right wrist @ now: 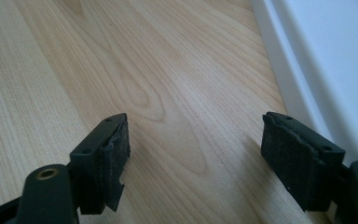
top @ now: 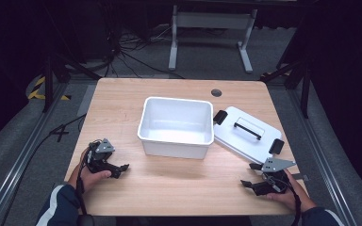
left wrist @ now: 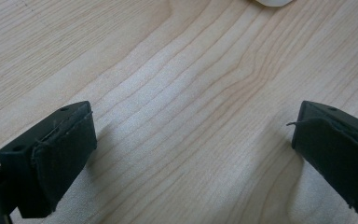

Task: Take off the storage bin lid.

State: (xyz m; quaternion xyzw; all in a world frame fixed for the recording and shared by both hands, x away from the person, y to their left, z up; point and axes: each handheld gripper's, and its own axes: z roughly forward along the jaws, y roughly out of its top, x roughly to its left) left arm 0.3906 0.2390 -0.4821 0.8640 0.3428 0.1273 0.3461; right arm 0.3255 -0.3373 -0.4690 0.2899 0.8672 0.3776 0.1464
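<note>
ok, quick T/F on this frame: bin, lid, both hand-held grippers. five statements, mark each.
1. The white bin has nothing in it. True.
2. The white lid sits on top of the bin. False: it lies flat on the table to the bin's right, black handle up.
3. The left hand-held gripper has open jaws with bare wood between them. True.
4. The right hand-held gripper is clamped on the lid's handle. False: its jaws are open over the table, beside the lid's edge.
5. The lid has black latches at both ends. True.
</note>
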